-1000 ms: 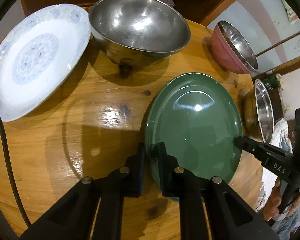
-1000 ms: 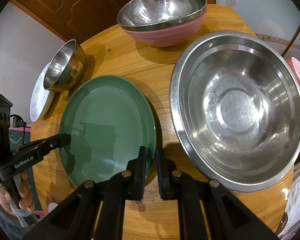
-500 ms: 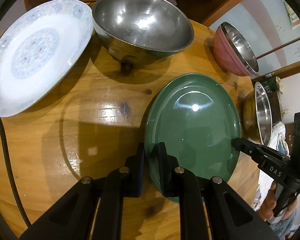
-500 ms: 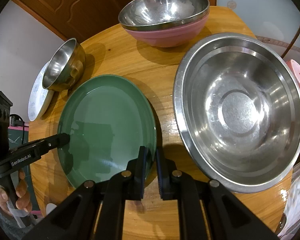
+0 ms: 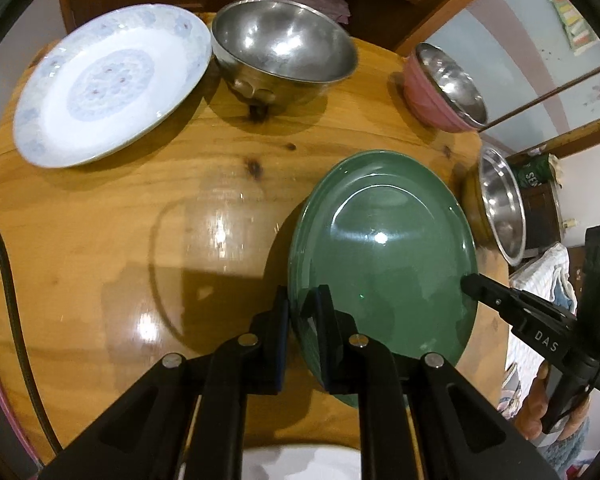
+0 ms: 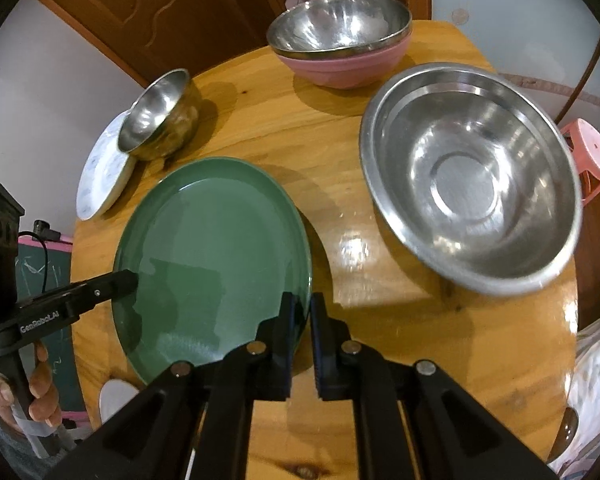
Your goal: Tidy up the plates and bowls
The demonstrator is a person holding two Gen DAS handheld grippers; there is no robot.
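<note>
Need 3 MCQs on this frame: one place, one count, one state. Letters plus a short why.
1. Where does the steel bowl at the far edge sit?
A. nested in the pink bowl
B. on the green plate
C. upside down on the table

2. How many plates are in view?
A. one
B. two
C. four

3. How is the green plate held?
A. lying free
B. by one gripper
C. by both grippers, at opposite rims

Answers:
1 A: its rim rests inside the pink bowl.
2 B: the green plate and the white patterned plate.
3 C: the left gripper is shut on one rim and the right gripper on the opposite one.
</note>
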